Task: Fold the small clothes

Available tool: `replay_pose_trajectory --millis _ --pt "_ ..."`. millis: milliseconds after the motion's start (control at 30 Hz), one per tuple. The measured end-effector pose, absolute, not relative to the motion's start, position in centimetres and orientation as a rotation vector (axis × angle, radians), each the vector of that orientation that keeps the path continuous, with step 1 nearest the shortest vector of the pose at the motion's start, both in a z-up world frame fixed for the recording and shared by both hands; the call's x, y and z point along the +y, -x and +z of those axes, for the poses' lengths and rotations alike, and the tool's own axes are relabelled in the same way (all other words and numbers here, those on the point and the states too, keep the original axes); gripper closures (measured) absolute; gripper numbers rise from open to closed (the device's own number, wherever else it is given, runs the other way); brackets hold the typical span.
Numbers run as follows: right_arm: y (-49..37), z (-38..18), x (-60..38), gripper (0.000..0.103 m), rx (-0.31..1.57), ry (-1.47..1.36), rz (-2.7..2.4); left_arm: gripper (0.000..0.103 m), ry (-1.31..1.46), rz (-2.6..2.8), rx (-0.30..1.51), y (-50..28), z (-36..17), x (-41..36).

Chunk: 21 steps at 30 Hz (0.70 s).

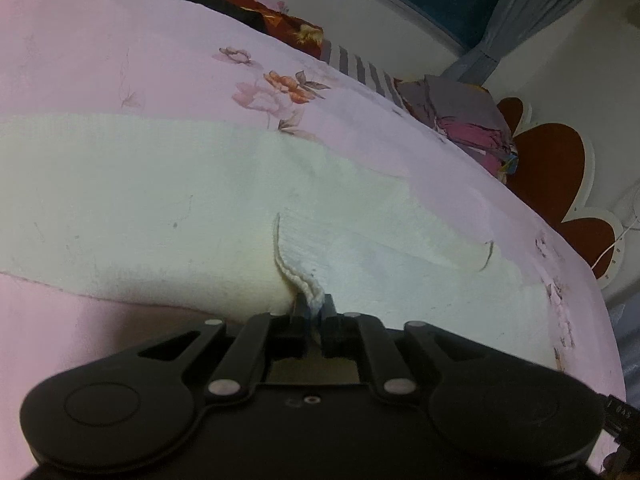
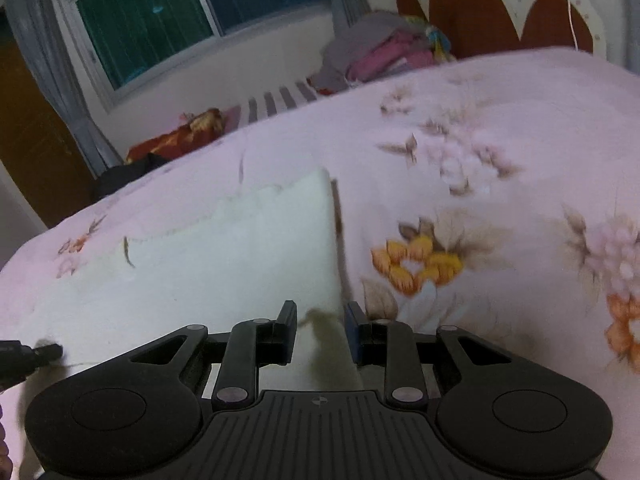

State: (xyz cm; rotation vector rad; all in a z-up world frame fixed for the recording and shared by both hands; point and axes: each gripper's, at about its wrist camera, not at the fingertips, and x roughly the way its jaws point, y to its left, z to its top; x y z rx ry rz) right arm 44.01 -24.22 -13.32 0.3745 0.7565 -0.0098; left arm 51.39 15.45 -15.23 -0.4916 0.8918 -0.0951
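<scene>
- The white knit garment (image 1: 160,200) lies spread on the pink floral bedspread (image 1: 120,60), mostly flat, with one raised crease running up from its near hem; I judge the folding barely begun, with no finished fold visible.
- The left gripper (image 1: 314,308) has its fingers nearly pressed together, pinching a bunched bit of the garment's ribbed edge between the pads.
- The right gripper (image 2: 320,316) stands with its fingers parted over the garment's near right corner; the cloth lies between and below them, but the pads do not appear to press on it.
- Left to do, by my reading: carry the pinched edge over, then flatten and fold again.
- No container is in view; a heap of other clothes (image 2: 380,52) sits loose at the far end of the bed by the headboard (image 2: 480,8).
</scene>
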Motion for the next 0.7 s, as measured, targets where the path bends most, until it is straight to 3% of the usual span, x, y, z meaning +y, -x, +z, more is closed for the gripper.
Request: replay_pose_trajectory --millis 67,133,200,467,700 --pt "-44.5 -13.0 -24.2 0.076 0.755 -0.358 -0.011 0.091 0.505 -0.098 0.898 -51.2 -14.8 15.8" --pt "-44.7 -12.3 -24.3 0.076 0.728 -0.348 -0.004 0.073 0.476 -0.066 0.852 -50.4 -13.4 16.2" --pt "-45.3 -11.4 -24.5 0.076 0.698 -0.329 0.013 0.063 0.399 -0.035 0.791 -49.8 -11.8 15.8" --pt "-52.0 -13.1 -18.0 0.075 0.756 -0.316 0.198 0.063 0.200 -0.187 0.830 -54.3 -13.1 7.6" --pt "-55.1 -15.5 -17.5 0.075 0.787 -0.218 0.246 0.065 0.135 -0.122 0.802 -53.8 -14.5 9.6"
